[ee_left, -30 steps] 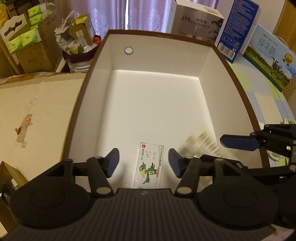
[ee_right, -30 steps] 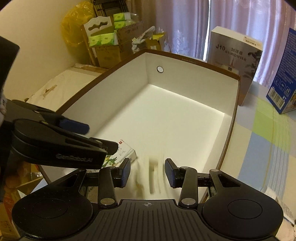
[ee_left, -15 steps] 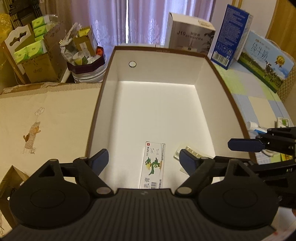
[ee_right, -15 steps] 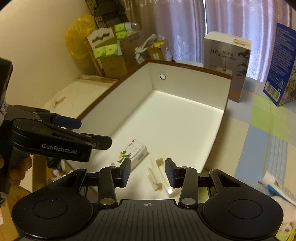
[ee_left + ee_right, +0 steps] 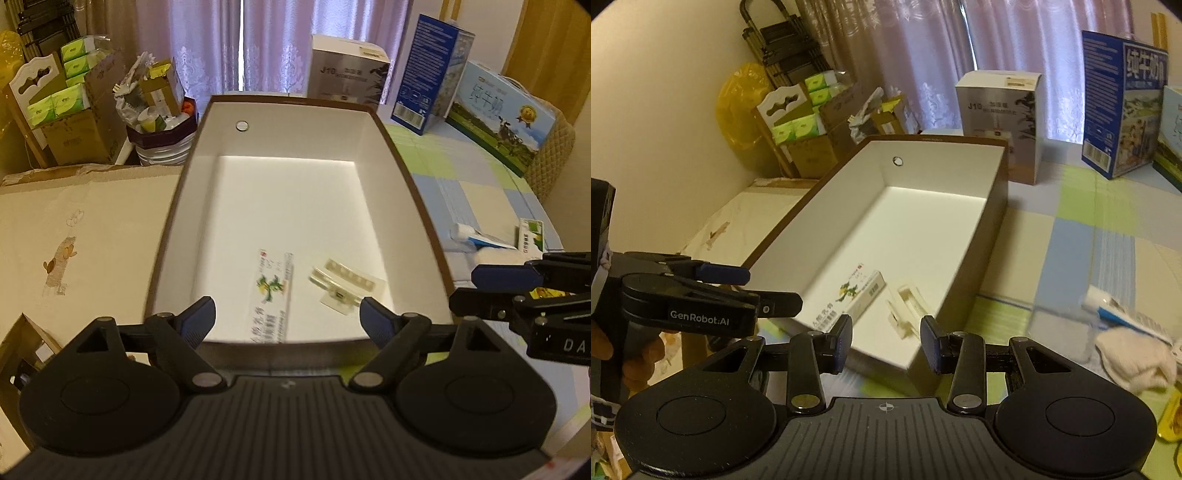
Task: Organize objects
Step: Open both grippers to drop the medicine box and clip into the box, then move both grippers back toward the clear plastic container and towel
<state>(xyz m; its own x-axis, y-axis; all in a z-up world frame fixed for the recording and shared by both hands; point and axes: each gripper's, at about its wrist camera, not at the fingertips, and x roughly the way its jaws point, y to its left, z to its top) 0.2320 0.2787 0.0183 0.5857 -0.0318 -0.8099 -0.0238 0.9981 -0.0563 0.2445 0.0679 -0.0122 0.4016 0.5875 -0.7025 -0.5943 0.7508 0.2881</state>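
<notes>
left gripper (image 5: 287,320): fingers spread wide, nothing between them, above the near edge of the storage box (image 5: 413,192); its side reads "genrobot.ai" in the right wrist view.
right gripper (image 5: 885,344): also spread, holding nothing, over the near right corner of the box.
storage box: open, brown outside and white inside, with a round metal eyelet (image 5: 242,125) in the far wall.
medicine carton (image 5: 274,295): lies flat on the box floor near the front, with a green bird drawing and chinese writing too blurred to read.
cream plastic clips (image 5: 341,286): on the box floor just right of the carton.
humidifier box (image 5: 999,122): stands behind the storage box, marked "j10".
toothpaste tube (image 5: 480,238): on the checkered cloth, outside the box, right side.
white cloth (image 5: 1134,362): crumpled near the tube.
</notes>
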